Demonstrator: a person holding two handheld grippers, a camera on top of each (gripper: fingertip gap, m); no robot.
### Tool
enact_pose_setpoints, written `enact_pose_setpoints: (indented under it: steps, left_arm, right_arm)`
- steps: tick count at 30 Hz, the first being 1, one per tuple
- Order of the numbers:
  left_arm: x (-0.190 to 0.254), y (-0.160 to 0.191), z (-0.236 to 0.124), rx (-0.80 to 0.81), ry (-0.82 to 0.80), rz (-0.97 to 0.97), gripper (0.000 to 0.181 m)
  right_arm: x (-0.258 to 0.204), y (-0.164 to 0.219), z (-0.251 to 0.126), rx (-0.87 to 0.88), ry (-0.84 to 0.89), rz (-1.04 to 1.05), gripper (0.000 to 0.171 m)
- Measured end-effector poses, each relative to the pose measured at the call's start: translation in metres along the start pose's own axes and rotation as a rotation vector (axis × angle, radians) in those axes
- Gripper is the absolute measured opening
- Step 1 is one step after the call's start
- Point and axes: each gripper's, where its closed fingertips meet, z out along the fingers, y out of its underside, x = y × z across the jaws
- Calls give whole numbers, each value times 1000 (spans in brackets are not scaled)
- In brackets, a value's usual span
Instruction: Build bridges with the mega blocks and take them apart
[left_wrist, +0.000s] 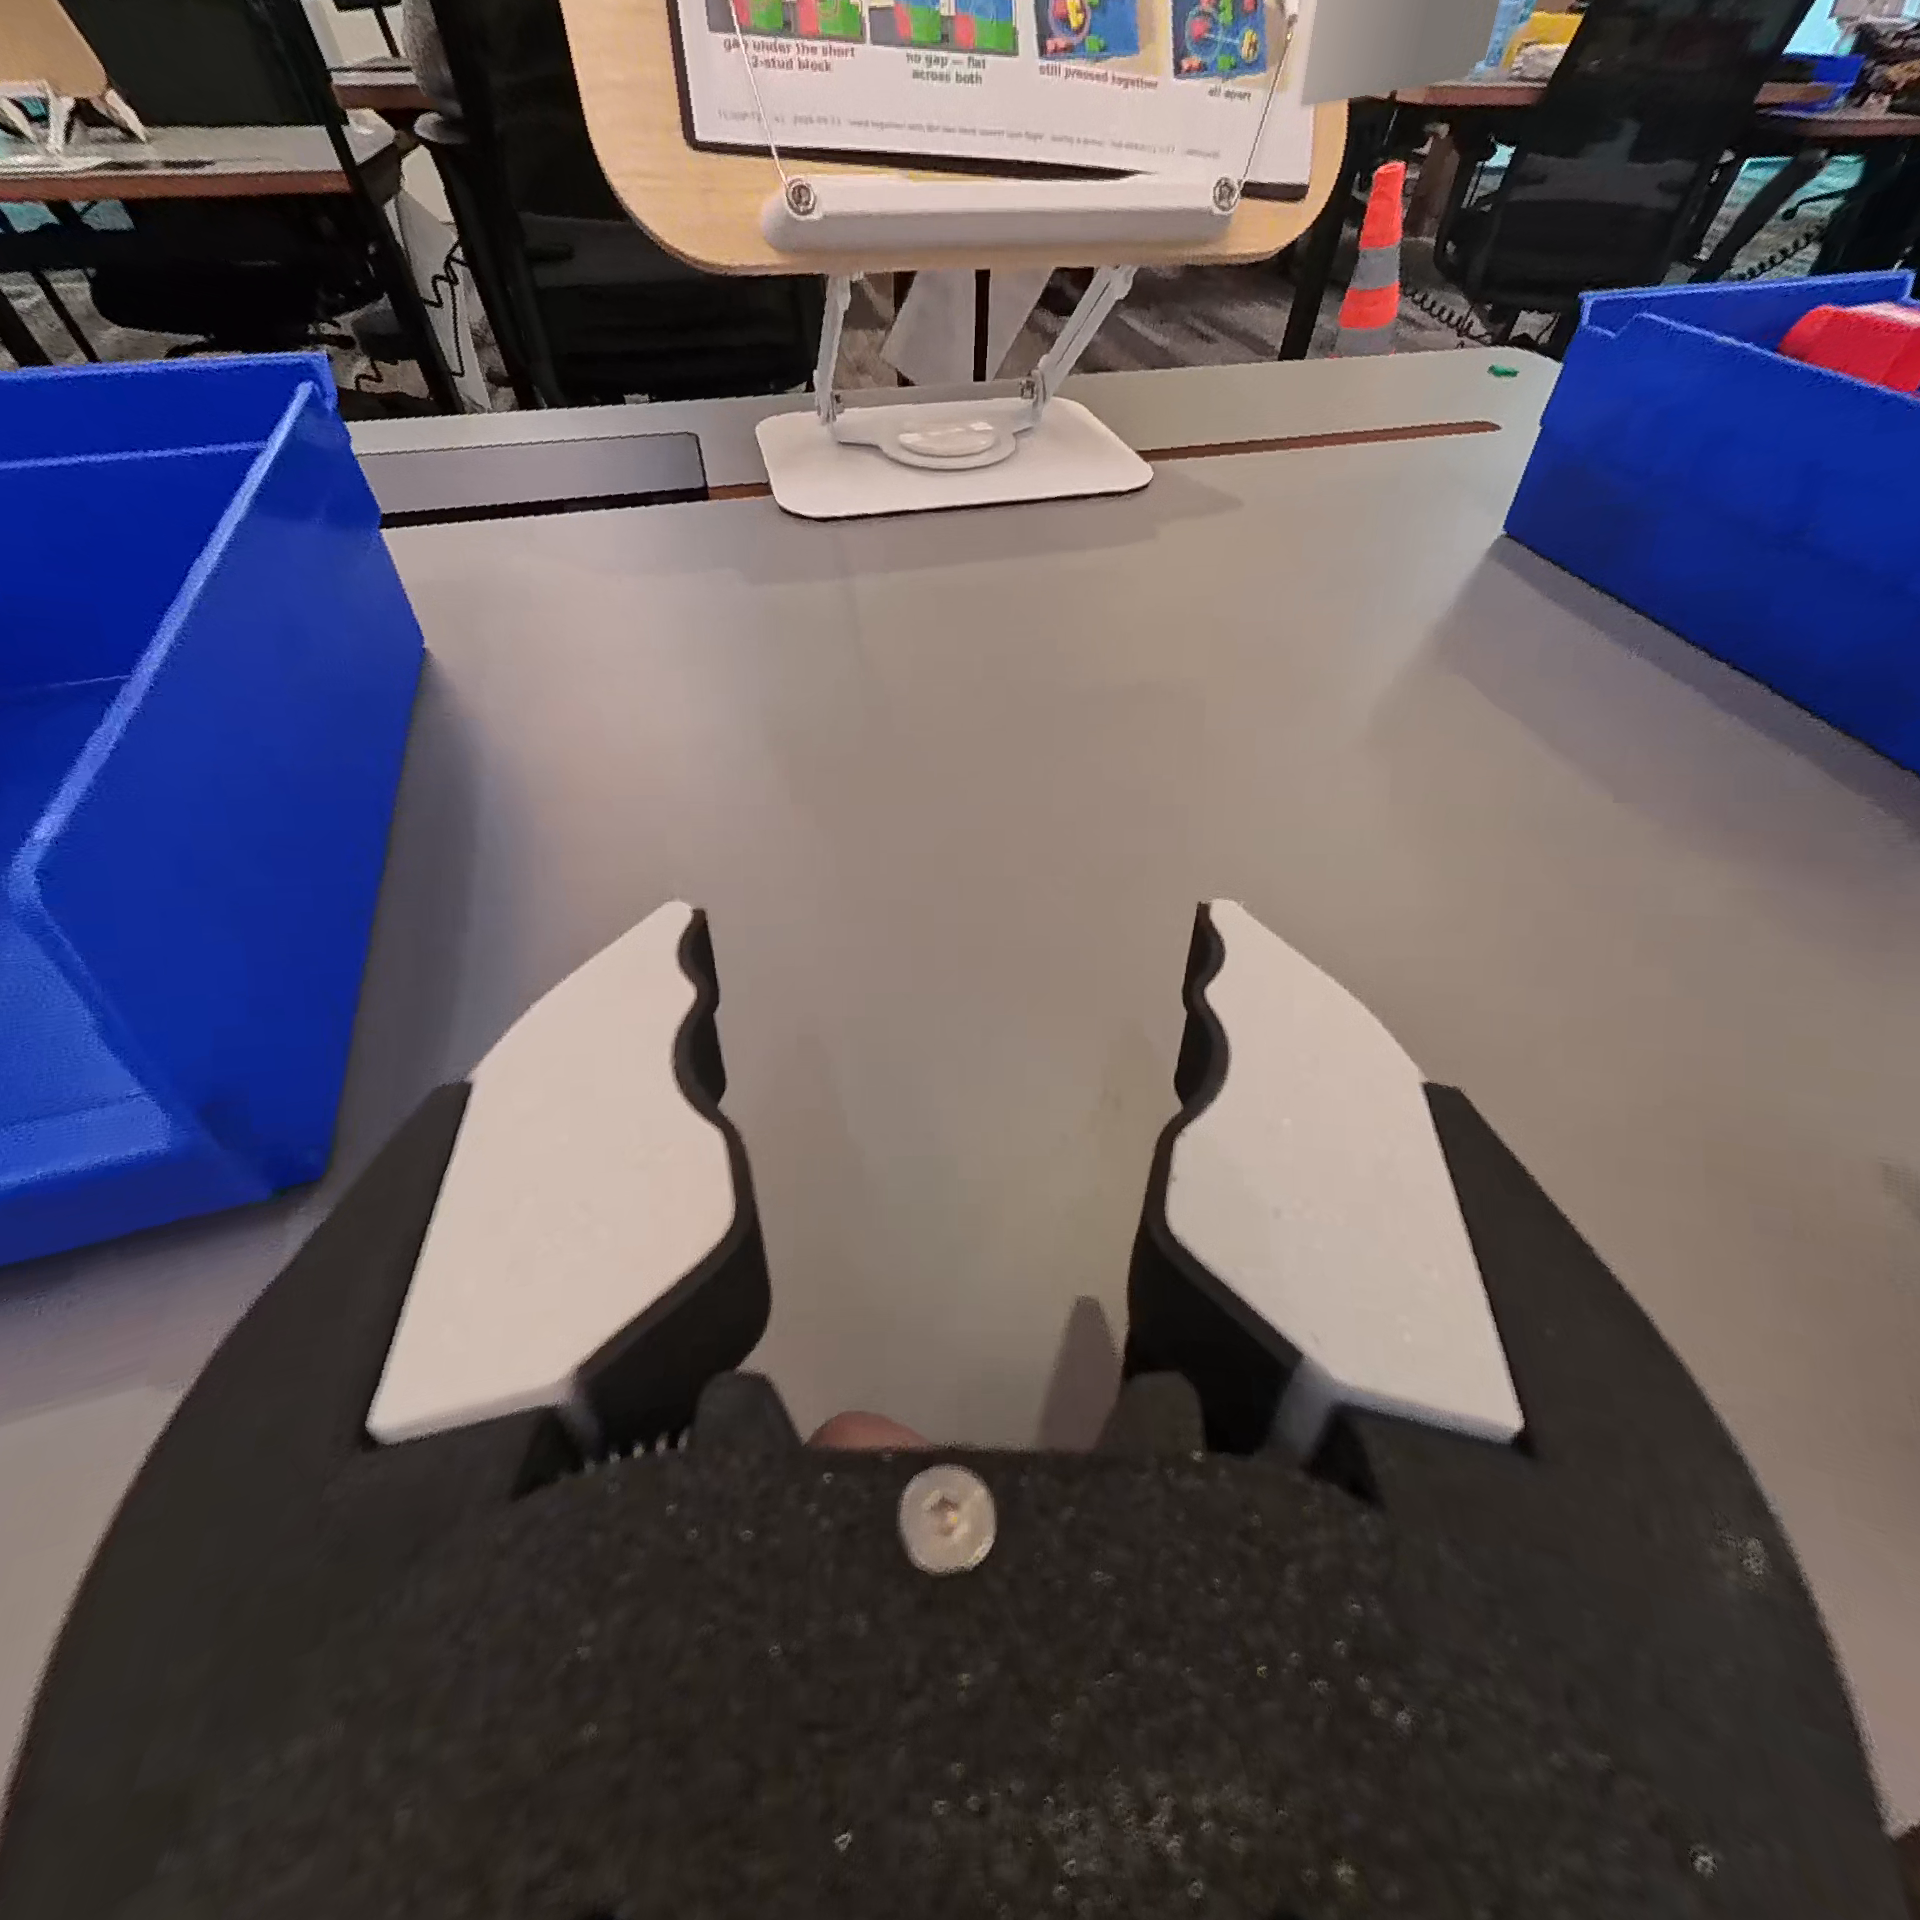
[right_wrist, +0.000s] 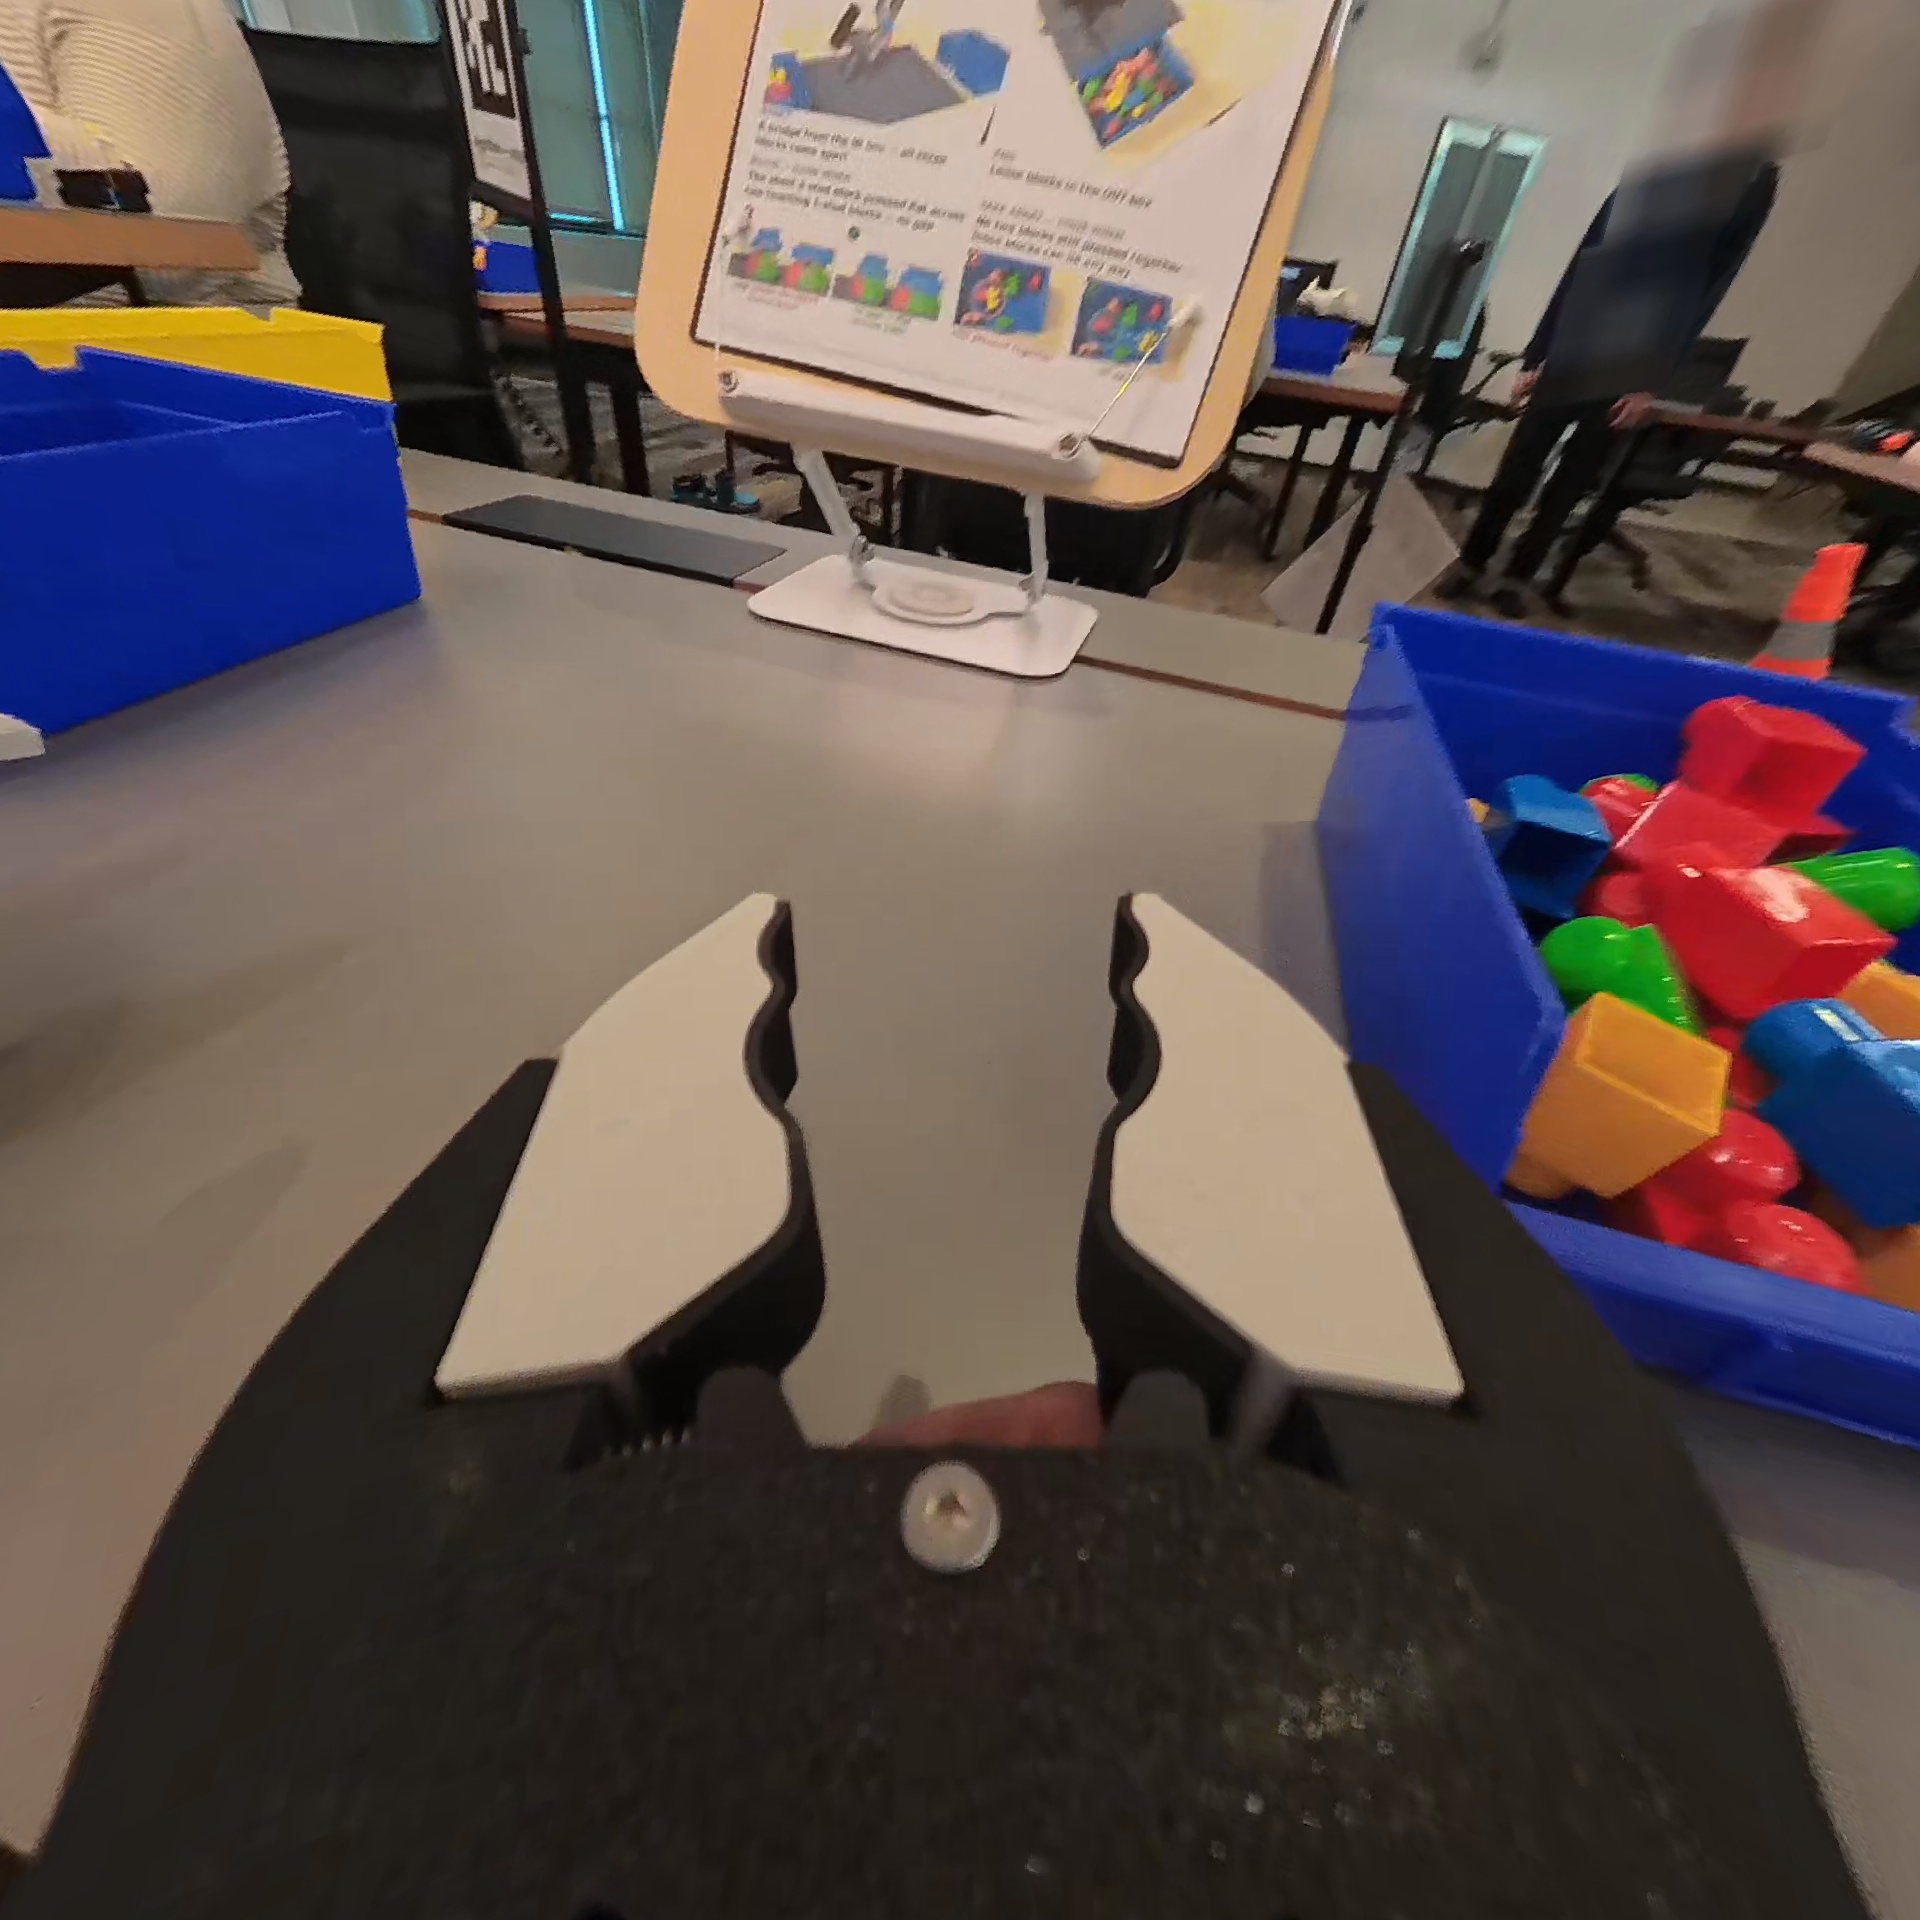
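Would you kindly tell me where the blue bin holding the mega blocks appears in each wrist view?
Left wrist view: blue bin at the upper right edge, one red block showing.
Right wrist view: blue bin at right, full of blocks.
Shared landmark: the white stand at the table's far edge.

Grey table (left_wrist: 1039, 727), two blue bins and a document stand on it.

Left blue bin (left_wrist: 208, 831) sits at the table's left edge, inside looks bare as far as visible. Right blue bin (right_wrist: 1455, 935) at the right edge, loaded with mega blocks (right_wrist: 1745, 935) in red, green, blue, orange, piled loose. White stand base (left_wrist: 951, 457) at the far middle edge, carrying a wooden board with a printed sheet. Dark flat strip (right_wrist: 613, 540) lies along the far edge, left of the base. Middle of the tabletop between the bins is plain grey surface.
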Motion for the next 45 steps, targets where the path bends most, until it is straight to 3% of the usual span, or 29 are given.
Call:
enact_pose_setpoints:
  steps: [13, 17, 25, 31, 36, 41, 44, 45]
  left_arm:
    - [-16, -4, -9, 10, -53, -7, 86]
    - [-41, -20, -23, 28, -116, 24, 85]
    - [-176, -47, -66, -27, -344, 60, 84]
    - [-297, -34, -71, -153, -494, -3, 84]
    - [-342, -12, -60, -207, -522, -54, 83]
    - [-351, 6, -47, -222, -475, -123, 64]
    - [-355, 10, -43, -225, -466, -138, 43]
    - [-355, 12, -43, -233, -461, -138, 28]
  right_arm:
    - [-3, 9, 6, -36, -59, 88, 59]
    - [-1, 11, 5, -45, -64, 88, 59]
    - [-13, 11, 10, -59, -115, 96, 59]
    - [-24, 7, 16, -64, -152, 72, 58]
    - [-27, 4, 16, -68, -150, 55, 58]
    - [-28, 4, 18, -79, -153, 53, 58]
    - [-30, 2, 20, -84, -158, 43, 58]
    - [-31, 2, 20, -85, -160, 40, 57]
